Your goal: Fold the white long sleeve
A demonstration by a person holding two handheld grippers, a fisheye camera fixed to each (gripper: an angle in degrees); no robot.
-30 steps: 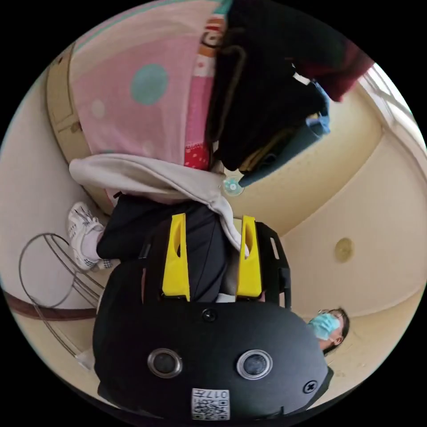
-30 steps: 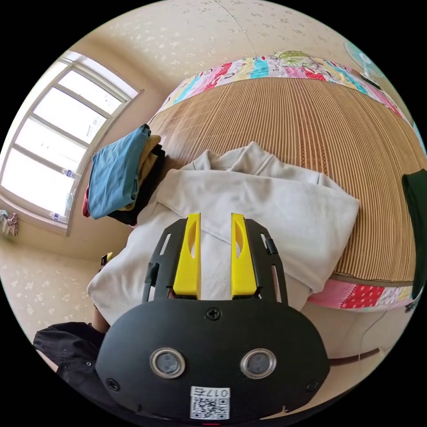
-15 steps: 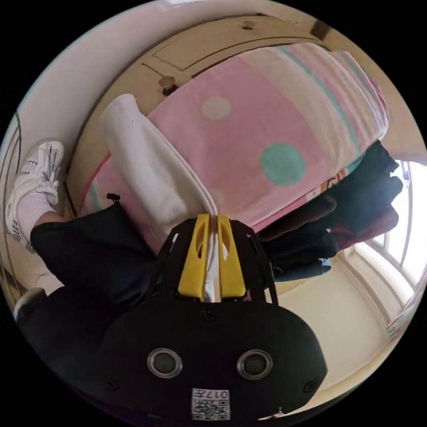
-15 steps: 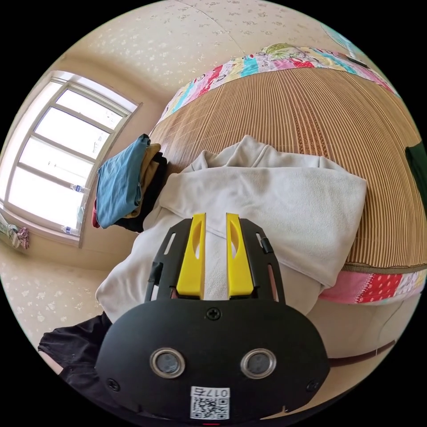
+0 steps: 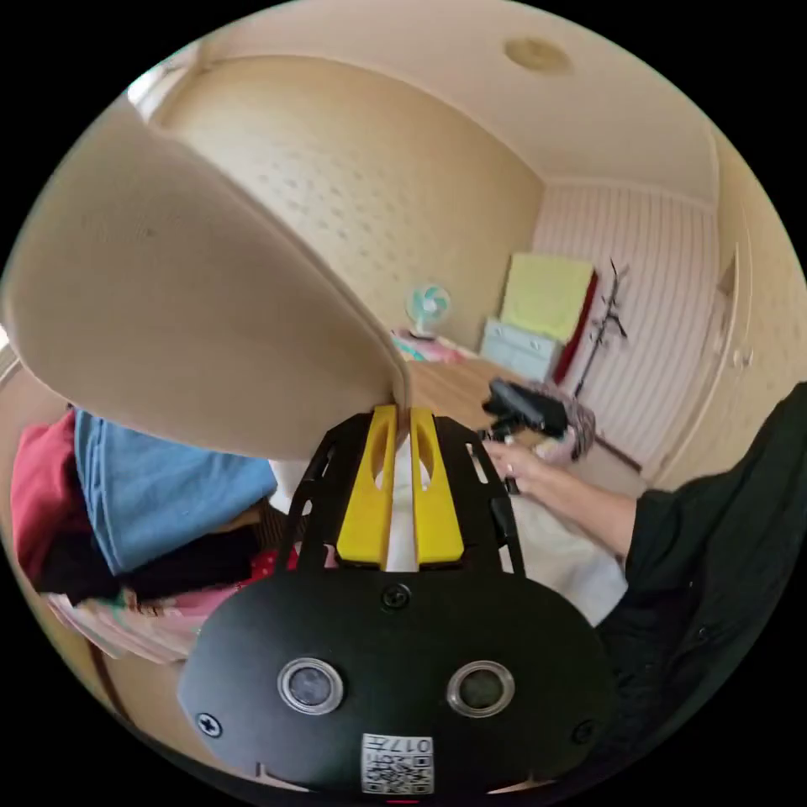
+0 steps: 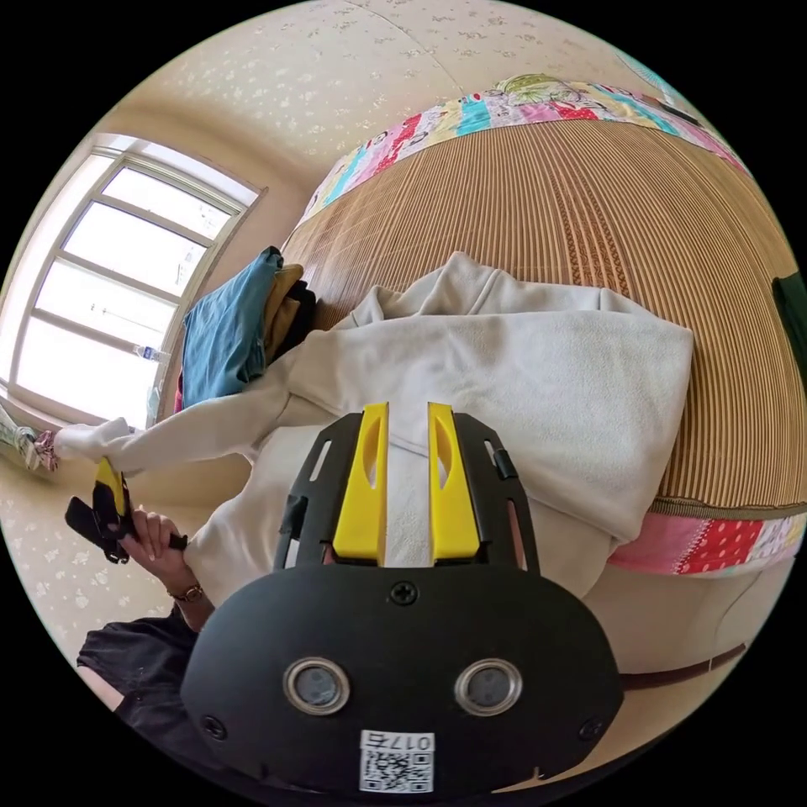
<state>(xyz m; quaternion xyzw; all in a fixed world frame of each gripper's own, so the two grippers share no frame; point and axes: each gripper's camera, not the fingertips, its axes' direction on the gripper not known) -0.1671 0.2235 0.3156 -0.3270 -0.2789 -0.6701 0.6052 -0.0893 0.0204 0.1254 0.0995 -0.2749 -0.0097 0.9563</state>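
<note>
The white long sleeve lies bunched on the ribbed bed mat, hanging over its near edge. My right gripper sits on the garment's body, its yellow jaws drawn close with a thick fold of the white cloth filling the gap. One sleeve stretches out to the left, taut, to my left gripper, which a hand holds up beside the bed. In the left gripper view, my left gripper is shut on the cuff, and the sleeve spreads wide overhead. The right gripper shows beyond it in a hand.
A stack of folded clothes, blue on top, sits on the mat's left edge near the window; the same stack shows by the left gripper. A dark green item lies at the mat's right. A fan stands far back.
My left gripper shut on the sleeve cuff down by the bed's side, then swung it up and out to the left, pulling the sleeve taut. The right jaws narrowed on the body.
</note>
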